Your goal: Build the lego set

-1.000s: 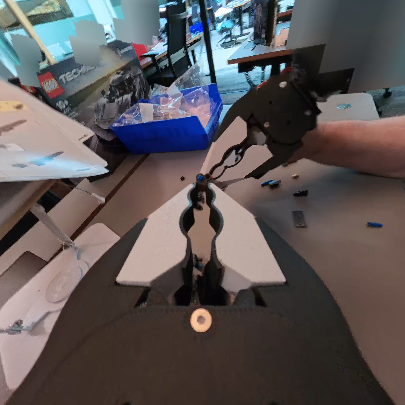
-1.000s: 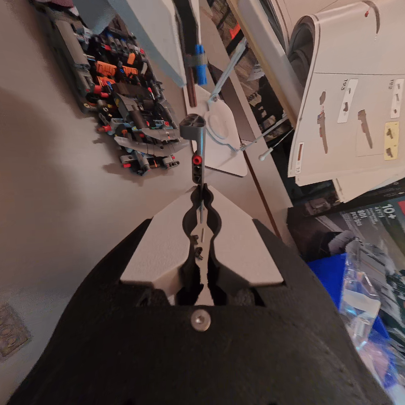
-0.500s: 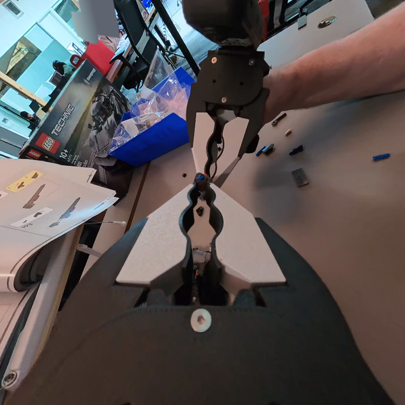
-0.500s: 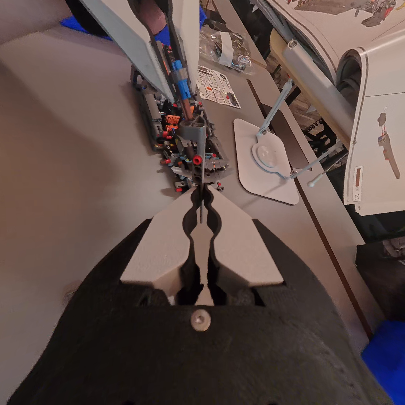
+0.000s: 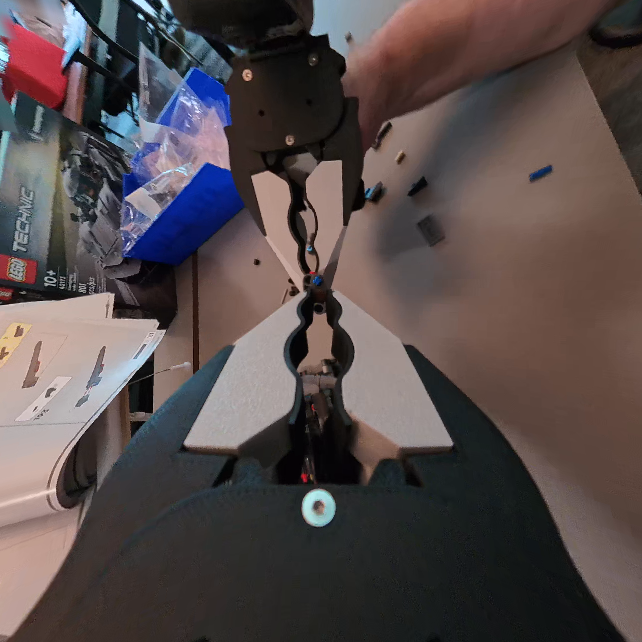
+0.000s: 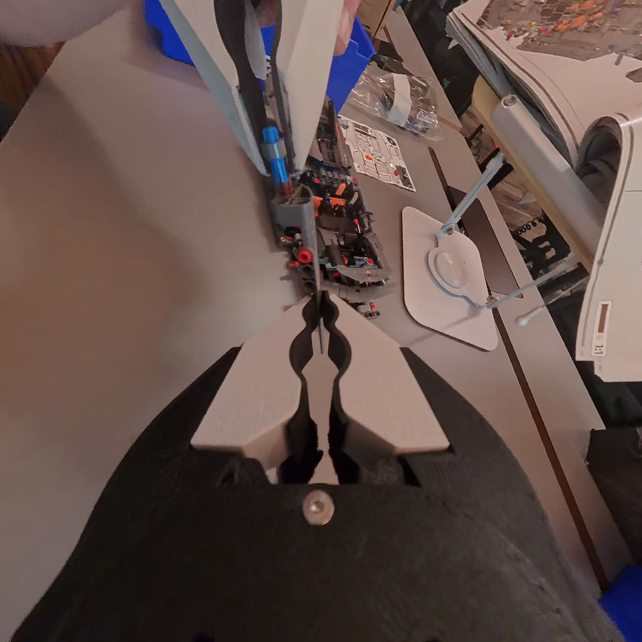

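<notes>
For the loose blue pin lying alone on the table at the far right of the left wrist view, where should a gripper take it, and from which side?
Grip the blue pin across the middle of its shaft, coming from above with one finger on each long side. It lies flat on the table, slim and elongated, apart from the other loose pieces, so both flanks look free; its ends offer little surface.

I work in an office that serves as a building bench. My grey desk [image 6: 121, 243] carries an open instruction booklet [image 5: 62, 375], a set box [image 5: 52, 194], a blue bin [image 5: 194, 215] with clear bags of parts, and a half-built model [image 6: 340, 236]. Behind the bin I see dark office chairs [image 5: 114, 59], blurred, and another desk edge.
</notes>
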